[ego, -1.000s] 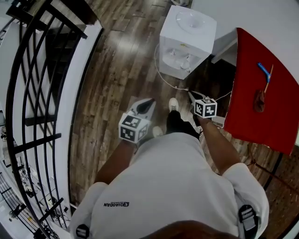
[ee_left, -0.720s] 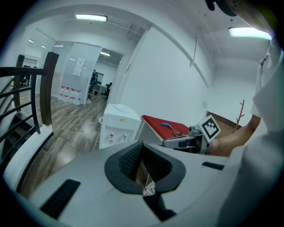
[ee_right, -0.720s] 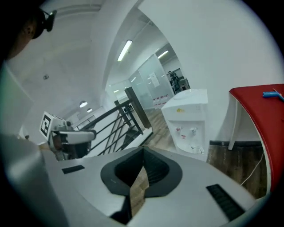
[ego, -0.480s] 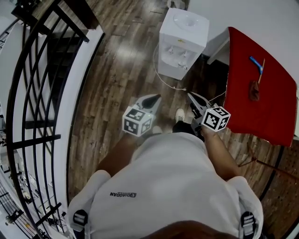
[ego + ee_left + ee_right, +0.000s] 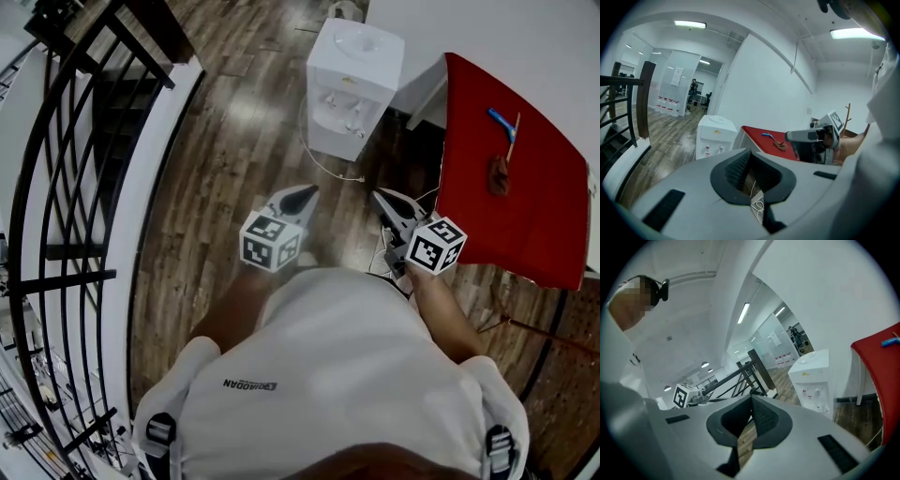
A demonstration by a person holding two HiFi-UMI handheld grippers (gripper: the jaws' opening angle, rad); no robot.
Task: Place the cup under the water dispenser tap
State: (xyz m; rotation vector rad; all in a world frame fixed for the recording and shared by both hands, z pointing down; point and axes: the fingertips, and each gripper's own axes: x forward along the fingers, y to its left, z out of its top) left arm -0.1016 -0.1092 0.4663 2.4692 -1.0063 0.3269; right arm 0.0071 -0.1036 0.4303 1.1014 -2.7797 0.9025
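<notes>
The white water dispenser stands on the wood floor ahead of me, its taps in a recess on the front; it also shows as the dispenser and the dispenser. No cup shows in any view. My left gripper is held at waist height, pointing at the dispenser, jaws together with nothing in them. Beside it my right gripper is shut and empty too. Both are well short of the dispenser. From their own cameras, the left gripper and right gripper show closed pads.
A red-covered table stands right of the dispenser, carrying a blue-handled item and a small brown object. A black stair railing runs along the left. A white cable lies on the floor by the dispenser.
The dispenser and red table have slid left in the head view. My right gripper has moved right and lower in the view. The shoes seen earlier are now hidden.
</notes>
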